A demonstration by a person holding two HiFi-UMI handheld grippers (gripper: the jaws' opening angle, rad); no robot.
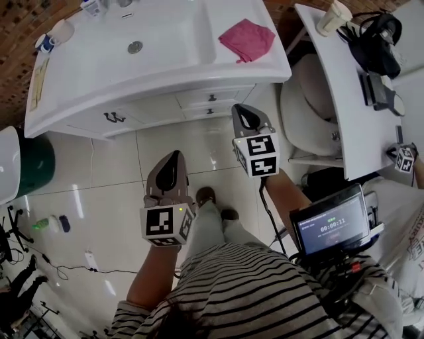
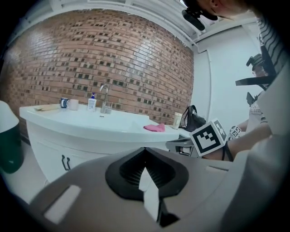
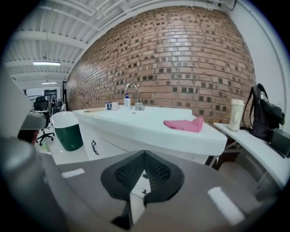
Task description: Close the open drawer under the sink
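Held the left gripper point(image 1: 171, 162) low over the glossy floor tiles point(image 1: 99, 198), jaws pressed together with nothing between them. Held the right gripper point(image 1: 245, 116) further forward and to the right, nearer the vanity, jaws likewise closed and empty, just short of the drawer fronts and touching nothing.

Found, at far left, a dark green bin point(image 1: 33, 165) on the floor beside the vanity. Next to it, a white sink point(image 1: 79, 73) with a chrome tap point(image 3: 132, 95), a mug point(image 3: 109, 105) and a small bottle point(image 3: 127, 100) lined up at the back by the brick wall. Below the sink's left half, cabinet doors with a pair of dark handles point(image 1: 114, 117). Below its right half, stacked drawers, with the upper drawer point(image 1: 212, 98) directly ahead of the right gripper and its dark handle facing out. Could not tell from these angles how far out it stood. Saw a pink cloth point(image 1: 246, 38) crumpled on the sink's right-hand counter, above the drawers. Further right, a white side table point(image 1: 344, 112) bearing a pale tumbler point(image 1: 333, 16) and a black bag point(image 1: 377, 36). At lower right, a small lit screen point(image 1: 331, 225) beside the person's striped top point(image 1: 265, 291).
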